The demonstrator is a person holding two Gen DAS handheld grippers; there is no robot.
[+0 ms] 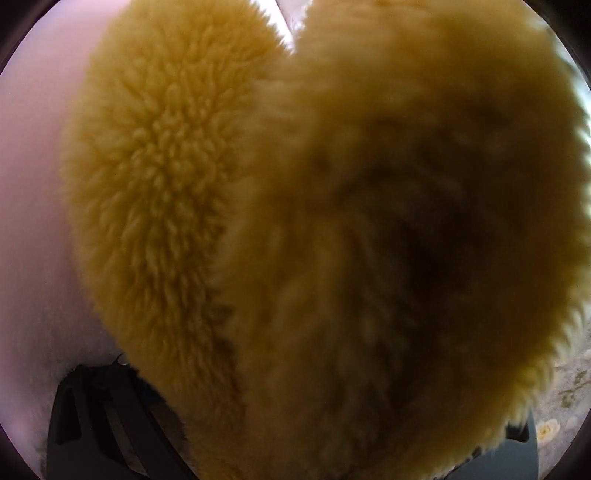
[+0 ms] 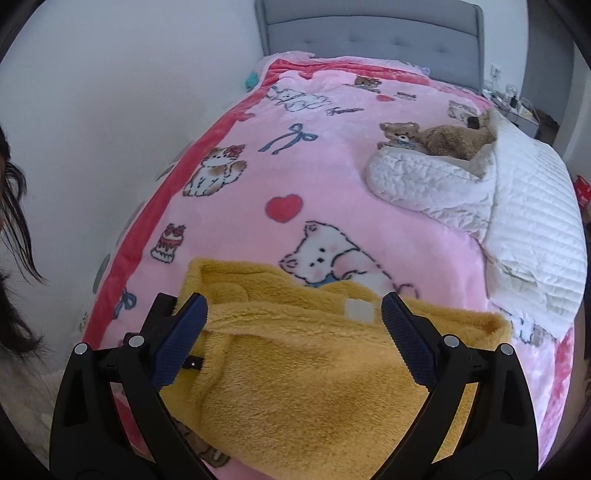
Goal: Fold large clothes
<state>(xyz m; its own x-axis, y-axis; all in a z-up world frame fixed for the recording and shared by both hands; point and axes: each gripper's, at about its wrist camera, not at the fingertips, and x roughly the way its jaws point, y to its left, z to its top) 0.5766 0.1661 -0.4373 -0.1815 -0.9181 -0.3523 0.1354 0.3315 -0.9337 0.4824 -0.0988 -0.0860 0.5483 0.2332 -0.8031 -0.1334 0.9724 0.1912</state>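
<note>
White walls and a grey headboard stand behind the bed, which is covered by a pink blanket with printed cats, bears, hearts and bows and a red border. On its right side lies a white quilt, and a brown plush toy rests in the fold of the quilt. At the near end of the bed a yellow fleece lies on the blanket, rumpled, with a small white label showing near its far edge.

The right tongs hang just above the fleece with their blue pads spread wide apart and nothing between them.

From the left wrist, the fleece fills almost the whole view, very close to the lens and partly blurred. Of the left tongs only the black frame at the bottom corners is seen; the fleece covers the tips, so I cannot tell if they pinch it or stand apart.

Dark hair shows at the left edge of the right view.
</note>
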